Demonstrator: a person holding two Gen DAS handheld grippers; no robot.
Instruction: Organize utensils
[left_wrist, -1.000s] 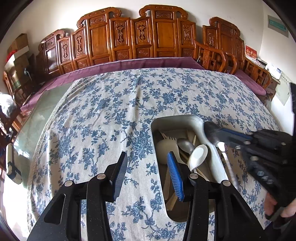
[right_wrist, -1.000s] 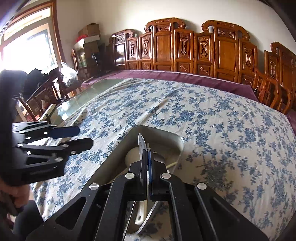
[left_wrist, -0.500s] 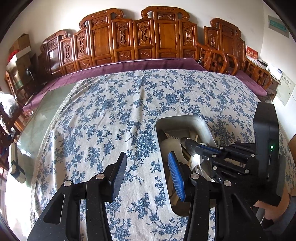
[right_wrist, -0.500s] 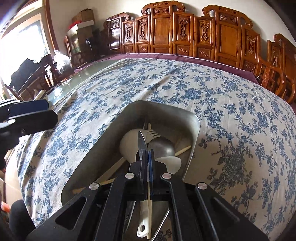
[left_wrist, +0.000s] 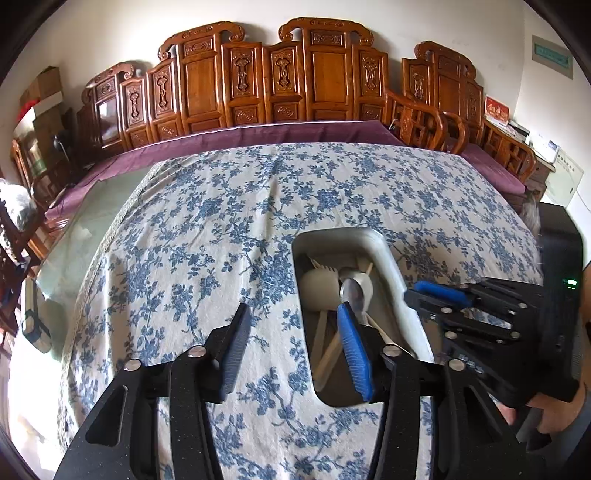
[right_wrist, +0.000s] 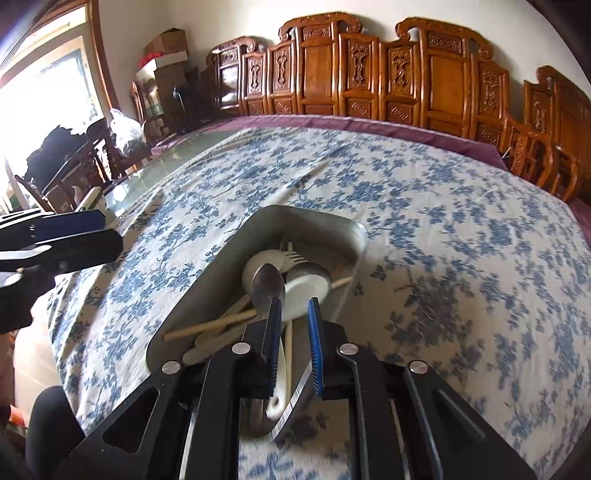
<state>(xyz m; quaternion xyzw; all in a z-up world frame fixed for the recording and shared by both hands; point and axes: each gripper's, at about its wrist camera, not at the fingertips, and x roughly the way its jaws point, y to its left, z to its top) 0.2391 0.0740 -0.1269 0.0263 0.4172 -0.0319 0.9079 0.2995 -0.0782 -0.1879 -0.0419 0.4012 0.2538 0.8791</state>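
A metal tray (left_wrist: 384, 254) (right_wrist: 229, 243) sits on the flowered tablecloth and holds several utensils: a metal spoon (left_wrist: 355, 293) (right_wrist: 267, 286), white spoons (right_wrist: 306, 290), a white fork (right_wrist: 293, 254) and wooden chopsticks (right_wrist: 210, 326). My right gripper (right_wrist: 293, 317) is open just above the tray's near end, and the metal spoon lies loose in the tray by its left finger. It also shows in the left wrist view (left_wrist: 439, 299) at the tray's right rim. My left gripper (left_wrist: 291, 339) is open and empty, over the cloth at the tray's left edge.
The table (left_wrist: 221, 229) is covered by a blue-and-white cloth, with bare glass (left_wrist: 85, 229) at its left side. Carved wooden chairs (left_wrist: 295, 81) line the far wall. Boxes and furniture (right_wrist: 162, 55) stand at the far left.
My right gripper has opened and let go of the metal spoon, which now lies in the tray. The left gripper has barely moved.
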